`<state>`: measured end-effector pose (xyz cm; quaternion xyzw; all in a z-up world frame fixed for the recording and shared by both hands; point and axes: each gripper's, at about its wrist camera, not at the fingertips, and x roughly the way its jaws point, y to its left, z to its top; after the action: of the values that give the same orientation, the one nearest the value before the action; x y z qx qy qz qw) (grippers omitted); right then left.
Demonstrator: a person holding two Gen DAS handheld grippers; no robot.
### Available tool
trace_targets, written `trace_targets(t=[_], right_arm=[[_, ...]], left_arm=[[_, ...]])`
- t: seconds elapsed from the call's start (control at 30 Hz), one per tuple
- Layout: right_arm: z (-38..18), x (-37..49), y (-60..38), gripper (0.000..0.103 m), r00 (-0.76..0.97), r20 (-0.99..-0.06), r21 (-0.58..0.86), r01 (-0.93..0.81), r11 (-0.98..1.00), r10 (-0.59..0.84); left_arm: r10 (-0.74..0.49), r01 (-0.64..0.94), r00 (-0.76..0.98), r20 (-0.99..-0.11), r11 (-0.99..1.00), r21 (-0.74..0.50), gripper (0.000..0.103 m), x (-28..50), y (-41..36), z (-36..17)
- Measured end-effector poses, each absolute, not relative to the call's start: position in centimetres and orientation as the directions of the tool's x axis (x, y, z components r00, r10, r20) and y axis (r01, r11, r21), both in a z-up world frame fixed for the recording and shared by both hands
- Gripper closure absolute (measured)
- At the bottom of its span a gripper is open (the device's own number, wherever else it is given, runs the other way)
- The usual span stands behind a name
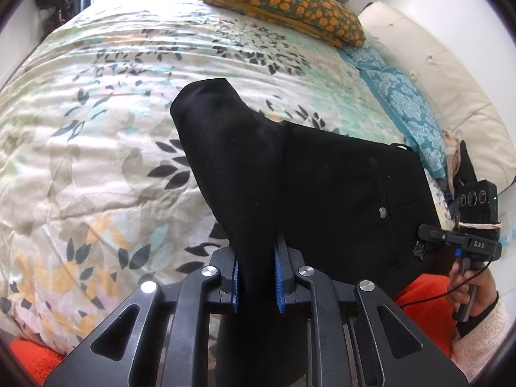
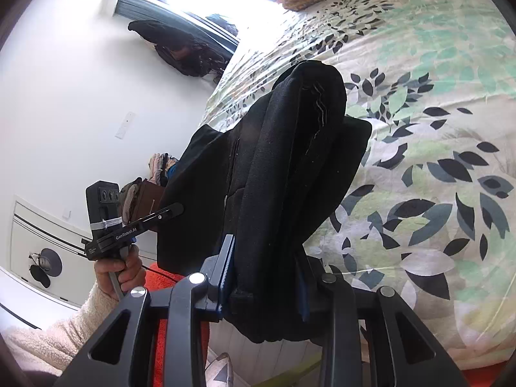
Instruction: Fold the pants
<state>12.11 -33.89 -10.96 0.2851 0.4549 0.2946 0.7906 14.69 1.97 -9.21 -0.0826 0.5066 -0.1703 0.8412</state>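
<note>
Leaf-print duvet point(image 1: 96, 135) covers the bed, white and teal with dark leaves; an orange-flowered pillow point(image 1: 283, 3) lies at the far end, a teal patterned cloth point(image 1: 403, 103) along the right edge, white padded headboard or wall beyond. Window glare in the right wrist view washes out the far left corner.

Black pants point(image 1: 322, 177) are held up off the duvet, between both tools.
- Left gripper point(image 1: 256, 280): blue pads point(image 1: 234, 282) narrowed onto a doubled edge of cloth, which rises out of the jaws as a dark cone.
- Right gripper point(image 2: 264, 277): jaws likewise closed on a thick bunch of several layers, a white-stitched seam showing near the top. The bunch is heavy and partly hides the right pad.
- Each tool shows in the other's view, held in a hand in a cream fleece sleeve.

Which end of the garment each tool has, waistband or hem, I cannot tell for sure; a pocket and button show on the panel right of the left gripper.

Judgement: the step looks like carrying the held edge over for a fold. To do it well:
- keep both grips firm and level;
- hold the span between them taut so the layers stay aligned;
- lower onto the open duvet ahead;
- let the hanging part touch first, then lay the rest flat before releasing.

Risk: the thick right bunch slipping unevenly.
</note>
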Motion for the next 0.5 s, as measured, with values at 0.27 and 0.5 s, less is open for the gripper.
trace_targets(t=[0.27, 0.5], right_arm=[[-17.4, 10.5, -33.9, 0.0, 0.478, -0.746, 0.543, 0.034, 0.839, 0.463], [-6.6, 2.6, -33.5, 0.0, 0.636, -0.765, 0.2, 0.08, 0.977, 0.105]], left_arm=[[-0.06, 0.053, 0.545, -0.836, 0.998, -0.037, 0.021, 11.6, 2.5, -12.4], [0.067, 0.096, 0.748, -0.66, 0.973, 0.208, 0.002, 4.0, -0.8, -3.4]])
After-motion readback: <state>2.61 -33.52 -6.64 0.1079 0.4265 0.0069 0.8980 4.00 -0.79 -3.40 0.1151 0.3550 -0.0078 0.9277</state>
